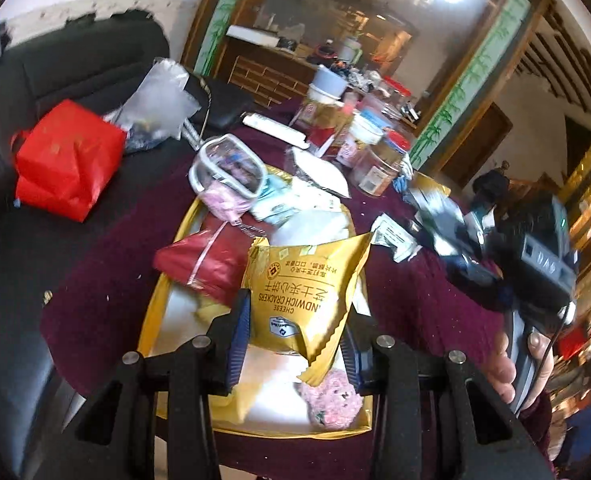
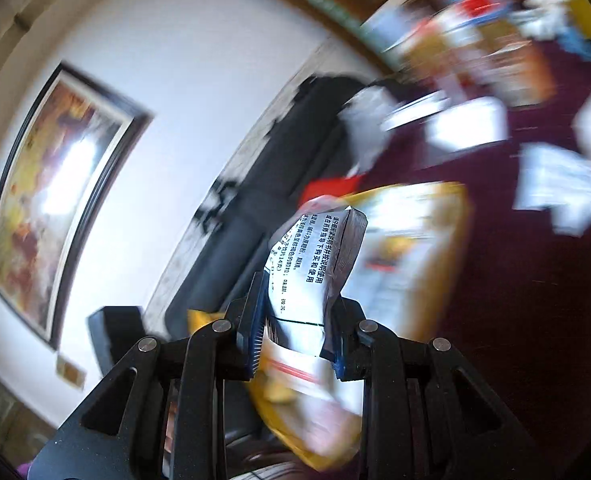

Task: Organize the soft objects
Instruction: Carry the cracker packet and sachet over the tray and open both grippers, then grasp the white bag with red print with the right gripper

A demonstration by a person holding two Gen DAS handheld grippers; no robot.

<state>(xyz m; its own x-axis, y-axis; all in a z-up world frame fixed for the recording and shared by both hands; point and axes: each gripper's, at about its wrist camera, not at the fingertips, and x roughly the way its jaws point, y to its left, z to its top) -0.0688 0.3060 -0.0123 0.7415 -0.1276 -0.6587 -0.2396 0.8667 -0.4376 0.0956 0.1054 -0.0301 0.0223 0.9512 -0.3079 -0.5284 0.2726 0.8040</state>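
My left gripper (image 1: 295, 312) is shut on a yellow cheese sandwich cracker packet (image 1: 307, 276), its blue pads pressing both sides. It hangs above a gold-rimmed tray (image 1: 151, 308) that holds a red packet (image 1: 203, 260), a pink packet (image 1: 331, 404) and several pale sachets. In the right wrist view, my right gripper (image 2: 301, 292) is shut on a silver sachet (image 2: 311, 256) with black print. The tray (image 2: 451, 240) shows blurred behind it. The left wrist view shows the right gripper (image 1: 439, 220) in a hand at the right, above the table.
A maroon cloth (image 1: 415, 292) covers the table. Jars and tubs (image 1: 379, 160) crowd its far end, and a clear white-rimmed box (image 1: 227, 168) sits at the tray's far edge. A red bag (image 1: 63, 168) lies on the black sofa (image 1: 75, 72) at the left.
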